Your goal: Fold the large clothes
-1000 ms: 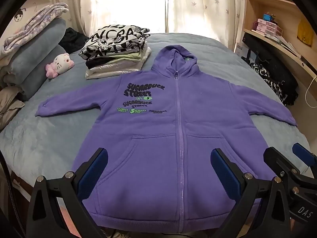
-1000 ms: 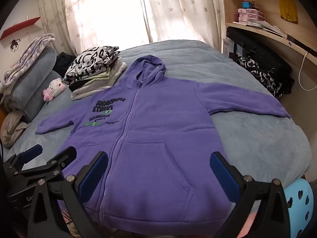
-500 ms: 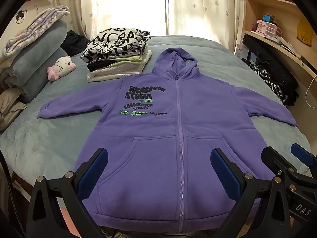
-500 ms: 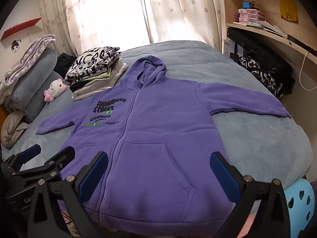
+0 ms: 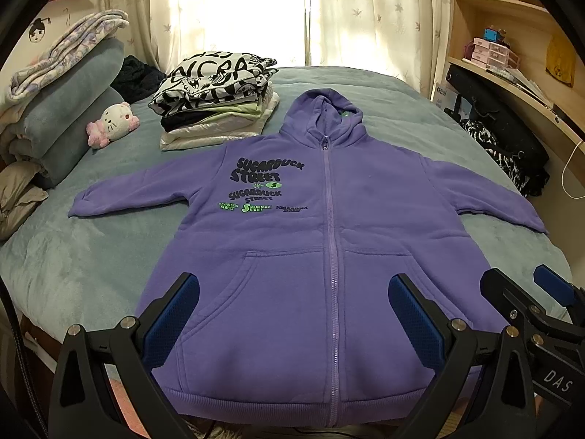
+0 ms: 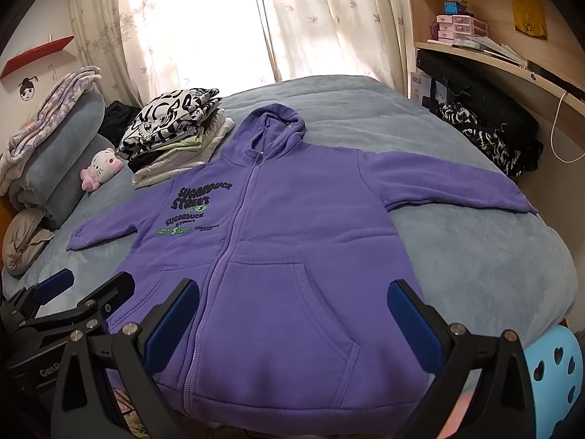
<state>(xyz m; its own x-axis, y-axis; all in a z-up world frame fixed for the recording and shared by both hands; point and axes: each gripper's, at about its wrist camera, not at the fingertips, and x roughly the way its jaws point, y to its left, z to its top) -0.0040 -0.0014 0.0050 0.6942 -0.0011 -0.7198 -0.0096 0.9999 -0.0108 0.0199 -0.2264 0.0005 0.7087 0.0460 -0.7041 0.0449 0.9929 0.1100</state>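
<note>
The left gripper (image 5: 294,314) and right gripper (image 6: 292,314) hover side by side over the hem, jaws apart and empty. The purple hoodie (image 5: 310,256) lies flat, zipped, sleeves outspread, on the bed (image 5: 73,263).

Daylight comes from straight ahead of both tools, through the curtained window (image 5: 234,11), which blows out to near white in each view, so the curtain pattern there is lost. The bed (image 5: 73,256) is evenly and softly lit, with only faint shadows under the stack of folded clothes (image 5: 215,109) ahead and to the left. The purple hoodie (image 5: 292,256) below the fingers reads sharp, its print legible in the left wrist view. The shelves (image 6: 493,55) to the right look dimmer and warmer. Fisheye bending curves the room's edges, and black vignette fills the corners. The nearest hem is possibly slightly soft.
</note>
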